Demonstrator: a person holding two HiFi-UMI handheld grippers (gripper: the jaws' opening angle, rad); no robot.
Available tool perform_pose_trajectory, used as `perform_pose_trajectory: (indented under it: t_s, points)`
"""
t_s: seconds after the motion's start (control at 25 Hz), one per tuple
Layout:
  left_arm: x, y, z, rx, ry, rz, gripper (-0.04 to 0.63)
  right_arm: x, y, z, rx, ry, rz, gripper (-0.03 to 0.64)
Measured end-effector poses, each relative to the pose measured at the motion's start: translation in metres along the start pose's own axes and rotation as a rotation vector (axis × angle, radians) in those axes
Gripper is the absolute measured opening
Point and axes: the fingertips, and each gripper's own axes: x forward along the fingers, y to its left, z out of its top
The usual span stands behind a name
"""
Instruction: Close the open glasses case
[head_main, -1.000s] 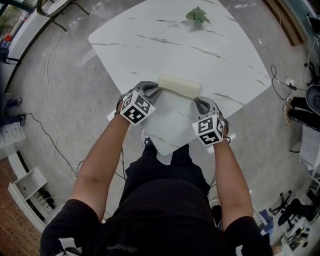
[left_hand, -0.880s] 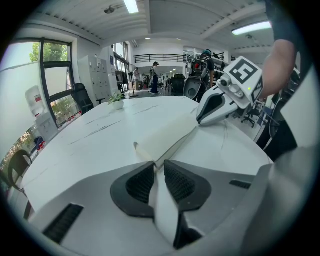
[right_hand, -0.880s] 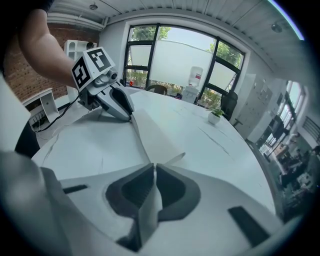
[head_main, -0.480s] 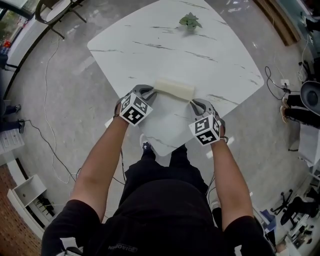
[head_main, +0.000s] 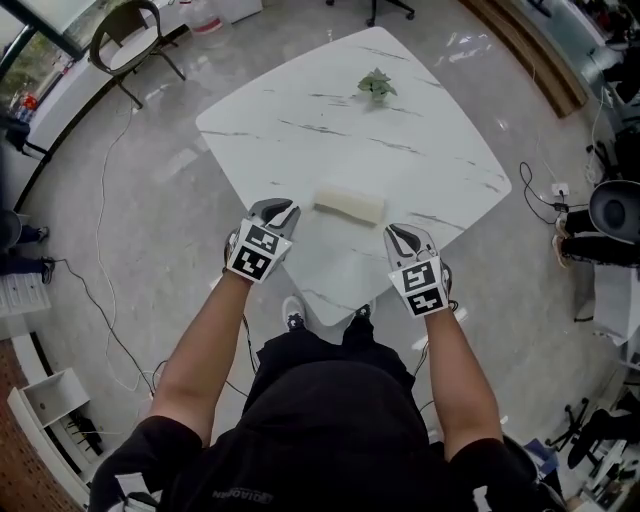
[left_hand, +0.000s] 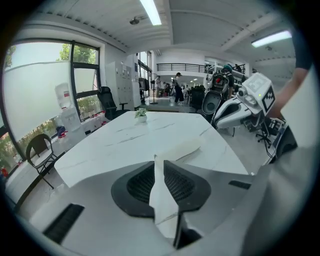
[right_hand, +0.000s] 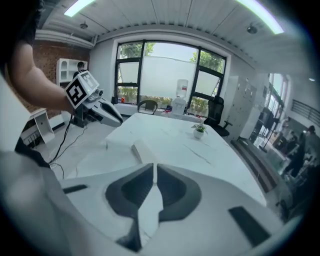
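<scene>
Head view: a white marble-pattern desk (head_main: 330, 110) stands on a grey floor (head_main: 130, 200). The glasses case (head_main: 349, 204), cream-coloured and oblong, lies flat on the desk toward its near edge, roughly midway between the two tools and touching neither. Its lid appears to be down; the seam is too small to confirm at this range. The left tool (head_main: 280, 208) is held over the near-left edge of the desk, just left of the case. Its own view shows the jaws brought together at the tips, with nothing between them and only bare desk beyond. The right tool (head_main: 400, 232) is held over the near-right edge, to the right of the case and slightly nearer than it. Its own view likewise shows the jaws met at the tips and empty. From the left gripper view the case (left_hand: 182, 149) lies ahead and slightly right of the jaw line; from the right gripper view it (right_hand: 142, 150) lies ahead and slightly left. A small potted plant (head_main: 377, 85) stands at the far side of the desk, well apart from the case. A chair (head_main: 130, 30) stands on the floor at far left.
</scene>
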Motion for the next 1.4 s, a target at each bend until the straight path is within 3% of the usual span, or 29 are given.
perform_pose_trajectory:
  t_s: [0.16,0.76,0.96,1.2,1.4]
  points:
    - [-0.032,-0.012,0.025,-0.008,-0.033,-0.002,0.057,-0.028,0.006,0.028,0.062,-0.08,0.002,0.021]
    - [-0.149,-0.067,0.127,-0.043,-0.363,-0.084,0.009,-0.142,0.024,0.1,0.256,-0.335,-0.019,0.021]
    - [-0.173,-0.083,0.137,0.001,-0.395,-0.093,0.005,-0.162,0.03,0.115,0.279,-0.4,-0.007,0.012]
    - [-0.186,-0.102,0.151,-0.088,-0.441,-0.136,0.005,-0.179,0.028,0.132,0.362,-0.479,0.027,0.002]
    - [-0.197,-0.109,0.161,-0.099,-0.47,-0.147,0.005,-0.19,0.032,0.143,0.38,-0.529,0.067,0.002]
